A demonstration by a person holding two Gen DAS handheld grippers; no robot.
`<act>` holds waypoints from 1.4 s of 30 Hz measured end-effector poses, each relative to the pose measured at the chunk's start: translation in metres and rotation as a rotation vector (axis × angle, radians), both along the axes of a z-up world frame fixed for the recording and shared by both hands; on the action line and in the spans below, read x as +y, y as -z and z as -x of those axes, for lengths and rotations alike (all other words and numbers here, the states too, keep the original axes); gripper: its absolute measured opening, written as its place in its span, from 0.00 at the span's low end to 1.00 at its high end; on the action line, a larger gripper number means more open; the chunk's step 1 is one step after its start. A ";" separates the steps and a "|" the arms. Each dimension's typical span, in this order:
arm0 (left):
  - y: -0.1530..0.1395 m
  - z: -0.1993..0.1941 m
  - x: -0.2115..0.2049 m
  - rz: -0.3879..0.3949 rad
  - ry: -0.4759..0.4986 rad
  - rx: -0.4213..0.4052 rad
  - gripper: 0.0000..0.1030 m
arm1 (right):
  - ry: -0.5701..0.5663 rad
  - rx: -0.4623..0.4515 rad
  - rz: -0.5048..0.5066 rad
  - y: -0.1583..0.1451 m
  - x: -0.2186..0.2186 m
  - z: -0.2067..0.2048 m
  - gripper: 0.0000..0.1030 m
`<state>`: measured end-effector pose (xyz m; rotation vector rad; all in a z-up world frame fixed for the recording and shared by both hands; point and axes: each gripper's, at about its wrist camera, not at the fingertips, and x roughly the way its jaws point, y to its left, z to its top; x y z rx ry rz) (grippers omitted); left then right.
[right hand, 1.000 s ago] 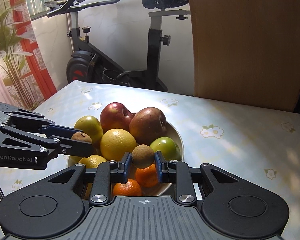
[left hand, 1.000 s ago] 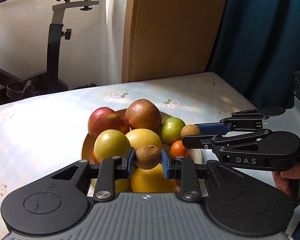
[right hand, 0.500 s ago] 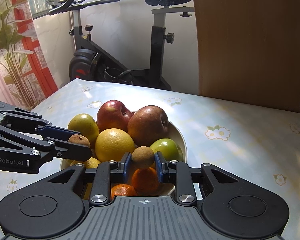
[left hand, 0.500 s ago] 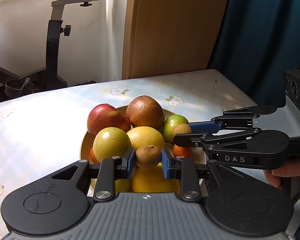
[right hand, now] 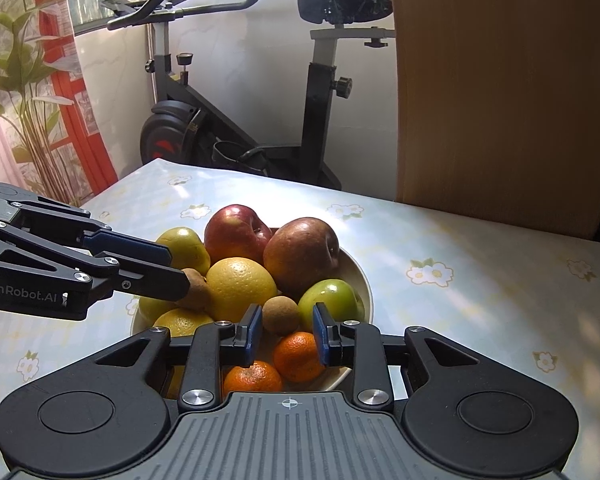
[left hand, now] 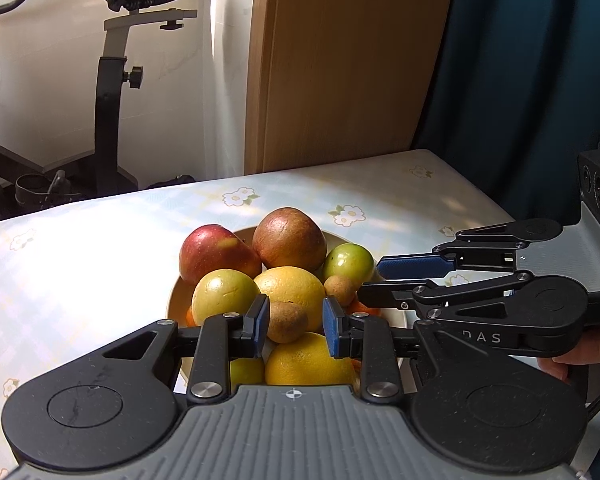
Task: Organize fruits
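Observation:
A cream bowl [left hand: 402, 314] [right hand: 358, 268] holds a pile of apples, oranges, green fruit and mandarins. My left gripper [left hand: 295, 326] is open: a small brown fruit [left hand: 287, 322] sits on the pile between its blue pads, with a gap on each side. My right gripper [right hand: 286, 328] is open too: a second small brown fruit [right hand: 281, 315] rests on a mandarin [right hand: 299, 356] between its pads. Each gripper shows in the other's view, the right [left hand: 370, 280] and the left [right hand: 178, 266].
The bowl stands on a table with a pale flowered cloth [right hand: 460, 280]. A wooden board [left hand: 340, 60] leans behind it. An exercise bike [right hand: 240, 120] and a plant [right hand: 20, 80] stand beyond the far edge. A dark curtain [left hand: 520, 60] hangs at the right.
Both grippers have opened and let go of their small brown fruits, which now rest on the pile in the bowl. Both grippers came slightly lower and closer over the bowl.

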<state>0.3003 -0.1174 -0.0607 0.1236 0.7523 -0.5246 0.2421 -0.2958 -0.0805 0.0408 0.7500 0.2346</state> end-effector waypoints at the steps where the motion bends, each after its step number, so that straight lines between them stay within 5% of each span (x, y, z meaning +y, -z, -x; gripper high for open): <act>1: -0.001 0.001 0.000 0.000 0.000 -0.005 0.30 | 0.004 -0.004 0.004 -0.002 0.001 0.002 0.26; 3: -0.006 0.006 0.002 -0.001 -0.002 -0.027 0.31 | 0.017 -0.014 0.008 -0.008 0.003 0.007 0.27; 7: -0.018 0.016 0.011 0.017 -0.032 -0.076 0.58 | 0.042 -0.033 0.061 -0.017 0.010 0.017 0.31; 11: -0.032 0.025 0.022 0.050 -0.049 -0.115 0.71 | 0.082 -0.052 0.068 -0.028 0.012 0.027 0.35; 13: -0.039 0.031 0.026 0.043 -0.066 -0.137 0.85 | 0.102 -0.064 0.063 -0.034 0.014 0.032 0.51; 18: -0.056 0.043 0.038 0.031 -0.094 -0.191 0.95 | 0.134 -0.104 0.062 -0.054 0.021 0.047 0.82; 21: -0.062 0.049 0.047 0.051 -0.103 -0.187 0.96 | 0.162 -0.132 0.062 -0.066 0.026 0.056 0.99; 30: -0.089 0.079 0.077 0.083 -0.213 -0.235 0.96 | 0.227 -0.215 0.054 -0.107 0.041 0.088 1.00; 42: -0.138 0.126 0.091 0.029 -0.276 -0.374 0.96 | 0.250 -0.265 0.034 -0.151 0.075 0.121 1.00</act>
